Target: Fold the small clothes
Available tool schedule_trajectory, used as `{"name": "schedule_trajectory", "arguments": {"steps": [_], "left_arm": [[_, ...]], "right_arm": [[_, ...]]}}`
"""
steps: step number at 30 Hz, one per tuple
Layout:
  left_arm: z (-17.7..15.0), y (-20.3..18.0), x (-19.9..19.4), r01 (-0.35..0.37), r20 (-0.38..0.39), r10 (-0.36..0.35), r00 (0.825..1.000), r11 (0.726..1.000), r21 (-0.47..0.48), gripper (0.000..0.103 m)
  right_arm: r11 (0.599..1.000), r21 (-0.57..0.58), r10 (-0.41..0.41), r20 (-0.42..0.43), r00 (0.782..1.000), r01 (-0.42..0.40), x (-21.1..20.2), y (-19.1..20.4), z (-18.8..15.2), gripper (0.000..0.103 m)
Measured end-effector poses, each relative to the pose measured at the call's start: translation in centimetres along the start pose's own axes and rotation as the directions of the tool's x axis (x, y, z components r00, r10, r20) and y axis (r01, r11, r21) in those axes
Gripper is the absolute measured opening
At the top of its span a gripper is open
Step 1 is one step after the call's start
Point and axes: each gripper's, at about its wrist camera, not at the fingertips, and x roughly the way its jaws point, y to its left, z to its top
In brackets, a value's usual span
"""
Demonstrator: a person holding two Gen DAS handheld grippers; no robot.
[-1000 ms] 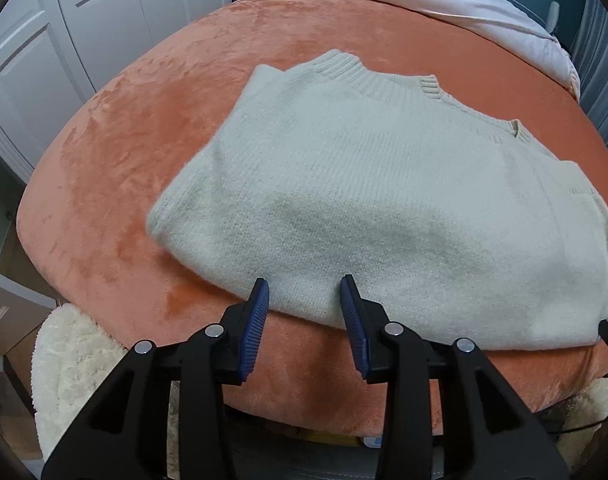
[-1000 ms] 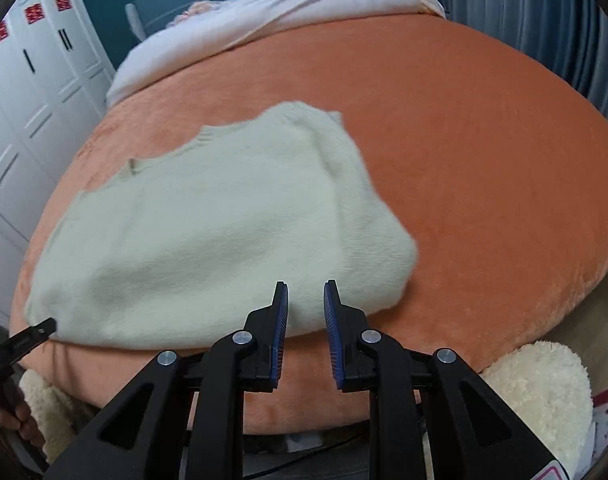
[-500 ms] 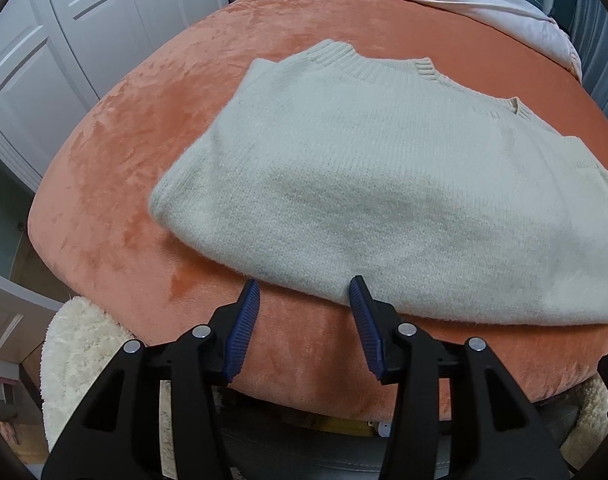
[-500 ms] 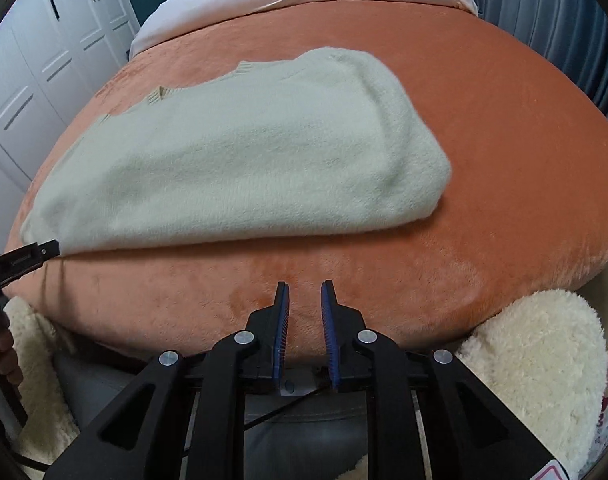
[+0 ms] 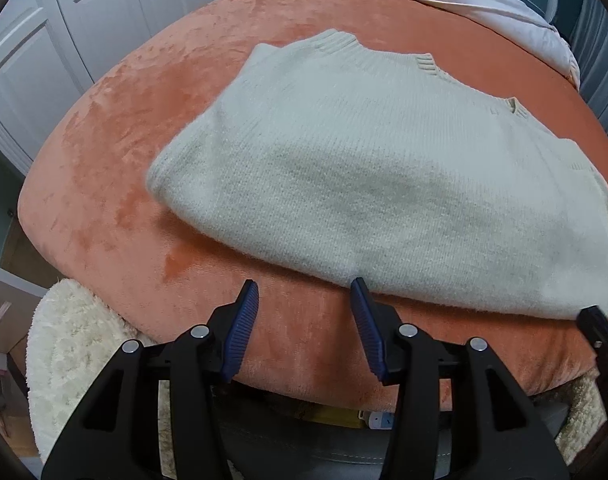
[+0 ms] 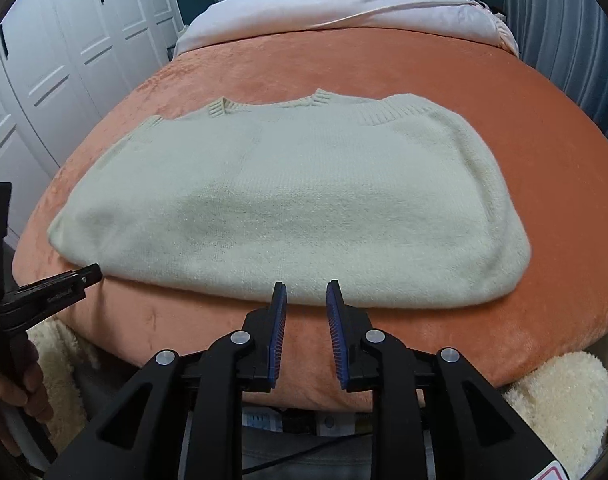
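Surface: orange blanket [image 6: 444,68] covers your bed.
Sweater: cream sweater [image 6: 304,200] lies folded flat on that blanket, near its front edge.
Left tongs [image 5: 304,312]: parted, empty, just before the sweater's hem.
Right tongs [image 6: 306,304]: opening, nothing between them, at the sweater's hem.

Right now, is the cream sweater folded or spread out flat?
Folded: the sweater lies doubled on the orange blanket, no sleeves showing, rounded fold along its near edge.
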Motion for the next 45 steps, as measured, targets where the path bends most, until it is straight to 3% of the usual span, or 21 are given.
{"name": "schedule_trajectory", "arguments": {"steps": [3, 6, 8, 10, 13, 15, 17, 19, 21, 22, 24, 25, 26, 27, 28, 29, 32, 37, 40, 43, 45], "left_arm": [[0.3, 1.8, -0.6, 0.097, 0.013, -0.096, 0.995, 0.991, -0.092, 0.053], [1.3, 4.3, -1.6, 0.165, 0.076, -0.153, 0.985, 0.967, -0.193, 0.064], [2.1, 5.4, -1.7, 0.191, 0.101, -0.170, 0.980, 0.950, -0.248, 0.074], [2.8, 6.5, -1.0, 0.221, 0.098, -0.200, 0.975, 0.923, -0.315, 0.076], [3.3, 7.9, 0.4, 0.281, 0.087, -0.271, 0.959, 0.858, -0.431, 0.077], [3.2, 8.5, 1.6, 0.332, 0.083, -0.338, 0.937, 0.794, -0.509, 0.082], [3.1, 8.8, 2.7, 0.342, 0.075, -0.368, 0.927, 0.746, -0.571, 0.084], [3.1, 9.0, 3.0, 0.353, 0.099, -0.370, 0.924, 0.720, -0.598, 0.088], [3.4, 9.1, 3.2, 0.359, 0.113, -0.375, 0.920, 0.694, -0.624, 0.091], [3.6, 9.2, 3.3, 0.361, 0.118, -0.376, 0.919, 0.680, -0.639, 0.091], [4.0, 9.5, 3.6, 0.371, 0.136, -0.385, 0.913, 0.644, -0.669, 0.091], [4.4, 9.7, 3.8, 0.382, 0.148, -0.392, 0.908, 0.630, -0.676, 0.086], [4.7, 9.7, 3.9, 0.399, 0.160, -0.405, 0.900, 0.621, -0.675, 0.068], [5.2, 9.4, 4.1, 0.406, 0.150, -0.421, 0.895, 0.626, -0.666, 0.059], [5.7, 9.0, 4.3, 0.402, 0.127, -0.429, 0.894, 0.645, -0.650, 0.034], [6.2, 8.7, 4.1, 0.403, 0.120, -0.427, 0.896, 0.669, -0.624, 0.025], [7.4, 7.1, 1.0, 0.402, 0.156, -0.377, 0.913, 0.771, -0.495, 0.016], [9.7, -0.8, -7.4, 0.440, 0.246, -0.390, 0.887, 0.877, -0.195, 0.015], [9.8, -7.8, -11.7, 0.461, 0.271, -0.447, 0.853, 0.887, 0.013, 0.015], [8.7, -15.5, -13.8, 0.501, 0.222, -0.531, 0.818, 0.847, 0.179, 0.015], [7.1, -20.3, -13.9, 0.516, 0.169, -0.566, 0.807, 0.815, 0.266, 0.016]], "right_arm": [[0.998, -0.059, -0.043, -0.082, 0.996, 0.038, 3.7, 0.8, -0.5, 0.022], [0.981, -0.164, -0.110, -0.040, 0.993, 0.102, 3.4, 2.1, -1.1, 0.026], [0.983, -0.163, -0.089, -0.024, 0.996, 0.083, 2.2, 2.7, -1.0, 0.026], [0.990, -0.137, -0.034, 0.004, 0.999, 0.034, 0.7, 3.2, -0.5, 0.026], [0.991, -0.136, 0.014, 0.050, 0.999, -0.007, -1.0, 4.6, 1.0, 0.026], [0.989, -0.142, 0.043, 0.069, 0.997, -0.033, -1.4, 5.7, 2.5, 0.026], [0.989, -0.137, 0.069, 0.069, 0.995, -0.059, -0.9, 6.5, 3.8, 0.026], [0.988, -0.140, 0.078, 0.051, 0.996, -0.070, 0.4, 7.4, 4.6, 0.026], [0.985, -0.159, 0.065, -0.025, 0.998, -0.068, 3.3, 8.1, 4.8, 0.027], [0.985, -0.161, 0.051, -0.074, 0.996, -0.063, 4.9, 8.2, 4.5, 0.027], [0.984, -0.170, 0.045, -0.053, 0.998, -0.054, 6.1, 8.1, 3.9, 0.030], [0.980, -0.192, 0.035, -0.038, 0.999, -0.042, 6.1, 8.3, 3.7, 0.030], [0.977, -0.211, 0.022, -0.028, 0.999, -0.027, 6.0, 8.5, 3.6, 0.030], [0.974, -0.228, 0.010, -0.022, 1.000, -0.015, 6.0, 8.7, 3.5, 0.030], [0.971, -0.239, 0.004, -0.018, 1.000, -0.009, 6.0, 8.9, 3.5, 0.030], [0.970, -0.245, 0.005, -0.015, 1.000, -0.008, 5.9, 8.9, 3.5, 0.030], [0.973, -0.227, 0.035, -0.007, 0.999, -0.035, 5.7, 8.4, 3.5, 0.030], [0.979, -0.163, 0.120, 0.004, 0.993, -0.118, 3.2, 6.3, 2.6, 0.039], [0.984, -0.080, 0.160, 0.037, 0.986, -0.157, 0.6, 3.1, 1.2, 0.040], [0.987, 0.032, 0.158, 0.068, 0.985, -0.160, -2.0, -1.6, -0.5, 0.042], [0.985, 0.112, 0.126, 0.085, 0.988, -0.135, -3.7, -5.2, -1.7, 0.042]]}}
